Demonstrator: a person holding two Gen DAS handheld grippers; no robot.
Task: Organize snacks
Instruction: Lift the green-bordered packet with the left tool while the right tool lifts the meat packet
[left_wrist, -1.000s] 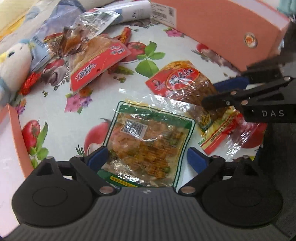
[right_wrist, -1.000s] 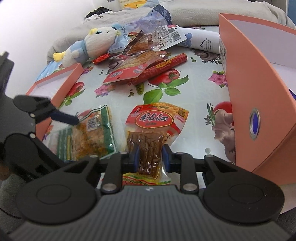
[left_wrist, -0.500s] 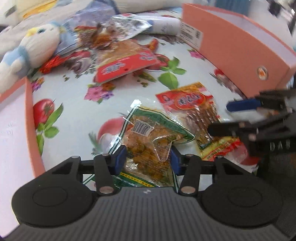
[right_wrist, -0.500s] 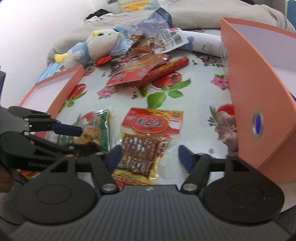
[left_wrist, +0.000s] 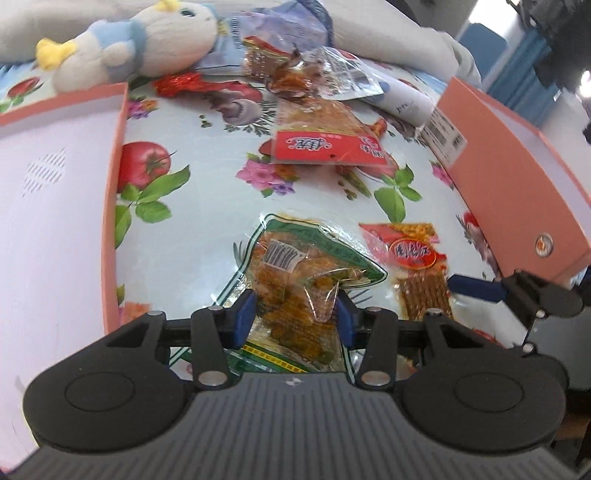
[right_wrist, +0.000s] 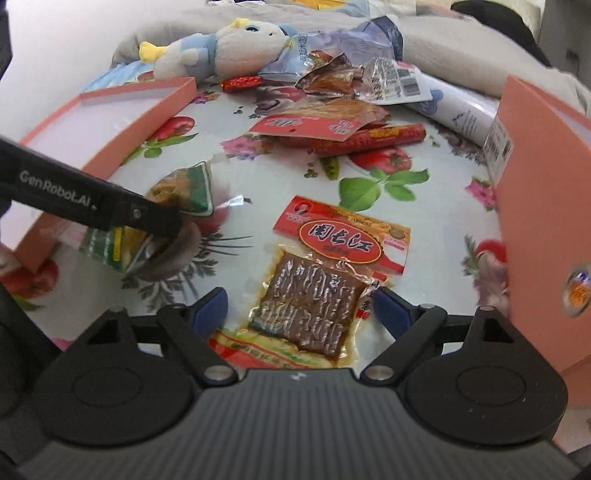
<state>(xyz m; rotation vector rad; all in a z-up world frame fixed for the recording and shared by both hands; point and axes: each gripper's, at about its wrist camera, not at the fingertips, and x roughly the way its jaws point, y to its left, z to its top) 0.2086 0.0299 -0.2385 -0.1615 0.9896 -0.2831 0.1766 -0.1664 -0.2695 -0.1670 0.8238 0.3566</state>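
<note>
1. Your left gripper is pinching the green-edged snack packet by its near end. The jaws have just been closing, and the film is bunched and creased between the blue pads. The far end looks lifted off the flowered tablecloth, just right of the shallow orange tray.
2. Judge this packet as light, soft and slick. The film crumples rather than resisting, so grip across the filled middle, not the thin sealed edge, which may slide out.
3. Your right gripper stands spread. Its jaws have just been opening, and the red-labelled packet lies flat on the cloth between them, untouched by either pad.
4. This 2nd packet looks vacuum-tight and flatter, so probably stiffer. Take it across the dark block of food, where there is some thickness.
5. The tall orange box stands at the far right, near that packet.
</note>
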